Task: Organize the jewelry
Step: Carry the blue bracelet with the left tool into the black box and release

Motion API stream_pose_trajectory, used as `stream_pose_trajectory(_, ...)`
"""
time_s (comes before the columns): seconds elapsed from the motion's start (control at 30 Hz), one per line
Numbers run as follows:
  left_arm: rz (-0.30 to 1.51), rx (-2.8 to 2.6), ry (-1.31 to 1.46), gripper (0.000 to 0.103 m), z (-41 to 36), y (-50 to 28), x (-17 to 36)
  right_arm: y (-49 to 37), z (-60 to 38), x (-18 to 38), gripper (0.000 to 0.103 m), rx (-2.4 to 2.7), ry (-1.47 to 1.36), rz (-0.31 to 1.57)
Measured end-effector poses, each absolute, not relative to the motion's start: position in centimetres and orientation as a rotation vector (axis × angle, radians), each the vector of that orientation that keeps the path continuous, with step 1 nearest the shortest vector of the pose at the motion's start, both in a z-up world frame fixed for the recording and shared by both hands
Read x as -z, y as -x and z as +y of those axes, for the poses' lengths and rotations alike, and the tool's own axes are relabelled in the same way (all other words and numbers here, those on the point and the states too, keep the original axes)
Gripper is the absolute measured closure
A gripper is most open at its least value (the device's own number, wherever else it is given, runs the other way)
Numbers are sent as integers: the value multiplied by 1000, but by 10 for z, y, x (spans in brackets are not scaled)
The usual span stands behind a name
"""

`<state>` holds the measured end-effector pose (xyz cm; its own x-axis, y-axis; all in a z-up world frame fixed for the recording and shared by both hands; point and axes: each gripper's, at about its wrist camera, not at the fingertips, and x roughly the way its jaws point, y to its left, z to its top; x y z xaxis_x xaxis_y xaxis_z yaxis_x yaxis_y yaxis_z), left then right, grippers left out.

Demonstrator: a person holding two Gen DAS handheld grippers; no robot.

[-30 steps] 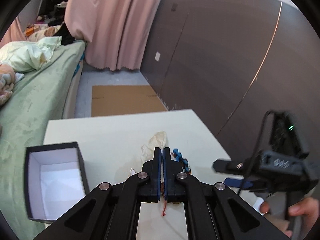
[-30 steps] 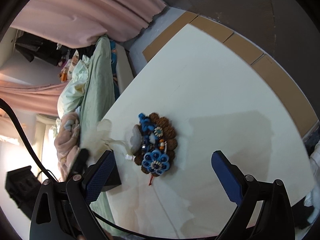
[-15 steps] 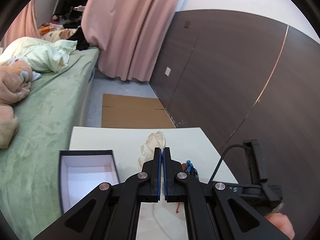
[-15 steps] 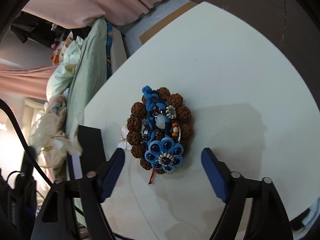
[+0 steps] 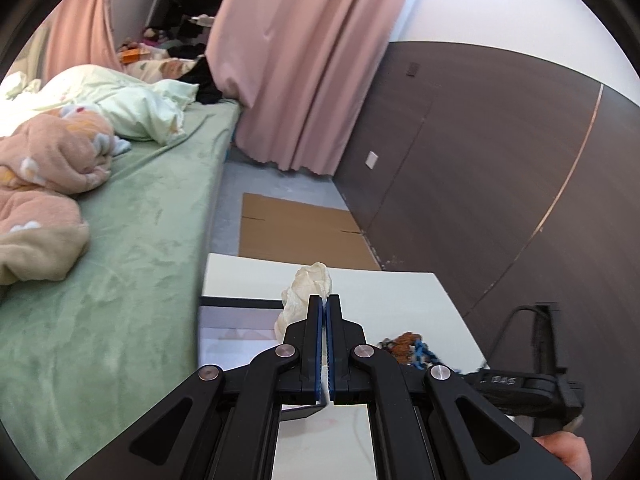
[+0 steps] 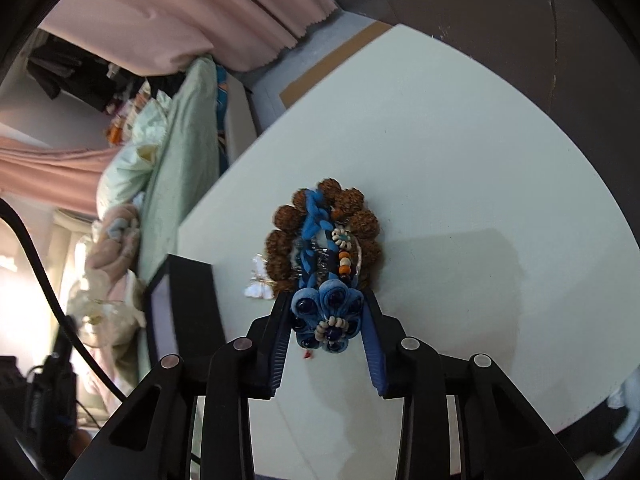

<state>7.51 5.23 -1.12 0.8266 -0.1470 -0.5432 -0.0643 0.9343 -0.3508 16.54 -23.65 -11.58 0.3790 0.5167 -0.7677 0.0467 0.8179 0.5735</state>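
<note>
The jewelry pile (image 6: 326,252) sits near the middle of the white desk (image 6: 460,160), a tangle of several pcs heaped together. Outer ring is a bracelet of fat, rough brown seed beads (image 6: 280,240), matte and knobbly. Across it runs a blue braided cord (image 6: 316,216), soft-looking, w/ a strand of small round beads (image 6: 344,256) in cream, orange and dark tones beside it. At the near end is a blue flower piece (image 6: 326,316): rounded fabric petals, each w/ a dark glossy bead, plus a little cream bead rosette at its centre. A small white butterfly-shaped charm (image 6: 256,284) pokes out at the pile's left edge, and a bit of red thread (image 6: 307,355) trails under the flower.

Right gripper (image 6: 326,320) has its jaws partly spread, blue ribbed pads on either side of the flower piece, close against the petals; can't tell if they're actually pinching it. Left gripper (image 5: 324,308) has its jaws pressed together on a crumpled cream cloth pouch (image 5: 304,292), which sticks up past the tips, soft and wrinkled.

Just left of the pile is an open box (image 6: 176,308), black rigid walls, pale lining inside. In the left view it lies below the pouch, pile off to the right (image 5: 408,346).

Beyond the desk: a green plush bed (image 5: 120,240), pink curtains (image 5: 300,60), flat cardboard (image 5: 296,228) on the floor, dark wood-grain wall panels (image 5: 480,160).
</note>
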Motion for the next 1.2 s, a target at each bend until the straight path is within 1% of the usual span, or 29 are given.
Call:
stream_pose_trajectory(0.3,593,23,457,102,78,-73,21,-147,-235,84,68,-431,-636,1003)
stream_pose_trajectory(0.57,719,91,552,99,83,-84,33,-134,-216,64,68,-570,-696,894)
stream_pose_trajectory(0.63,740,82,548,87,83,-84,34,-134,-205,60,68,-605,-699,877)
stream_pose_trajectory(0.67,743,78,552,66,85,-84,33,-133,-199,58,68,-625,-700,870)
stream_pose_trajectory(0.7,741,70,561,39,87,-83,33,-132,-194,56,68,-643,-700,865)
stream_pose_trajectory(0.77,684,49,594,17,94,-75,29,-131,-183,56,68,-672,-695,859)
stream_pose_trajectory(0.8,642,37,606,12,99,-69,25,-131,-178,55,68,-683,-691,858)
stream_pose_trajectory(0.87,613,19,598,9,105,-64,18,-131,-167,55,68,-702,-678,860)
stream_pose_trajectory(1.2,638,-80,527,9,123,-62,15,-134,-110,58,68,-796,-598,897)
